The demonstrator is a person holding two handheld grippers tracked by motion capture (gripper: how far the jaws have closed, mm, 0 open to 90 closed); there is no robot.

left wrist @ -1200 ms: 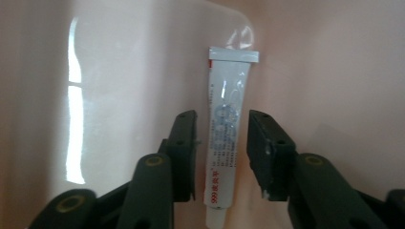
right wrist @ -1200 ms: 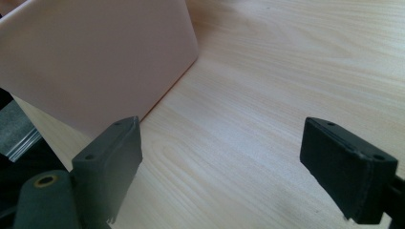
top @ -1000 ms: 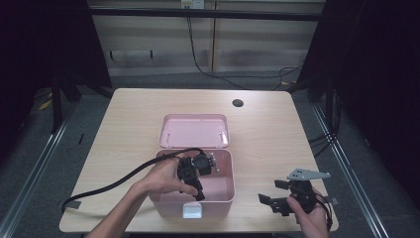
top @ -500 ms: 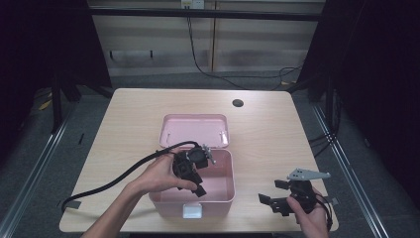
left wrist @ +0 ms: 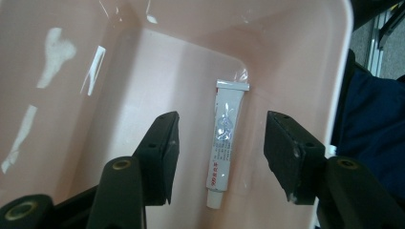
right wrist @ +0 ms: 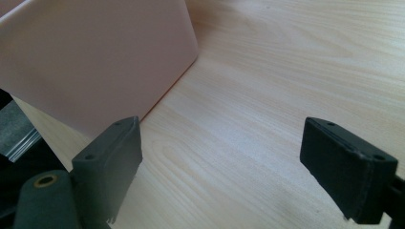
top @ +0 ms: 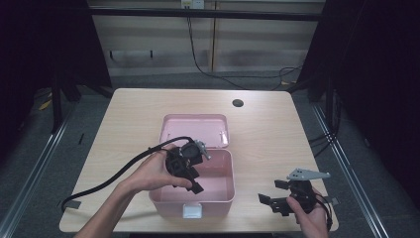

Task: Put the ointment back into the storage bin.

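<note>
One tube [left wrist: 225,143] lying flat on box [top: 224,194] floor, released; left gripper [left wrist: 217,157] just opening, nothing pinched. Lift straight, clear of near wall. Right gripper [right wrist: 219,167] spread empty on surface [right wrist: 267,86].

A pale wooden table [top: 277,134] lies under the left gripper [top: 190,181] and the right gripper [top: 273,193]. Well beyond both, near the table's far edge, sits a small dark round hole [top: 237,103]. Farther off stands a light wooden panelled wall [top: 257,49] with a thin black cable [top: 194,54] hanging down it. Grey metal floor rails [top: 30,182] run well to the left gripper's left.
</note>
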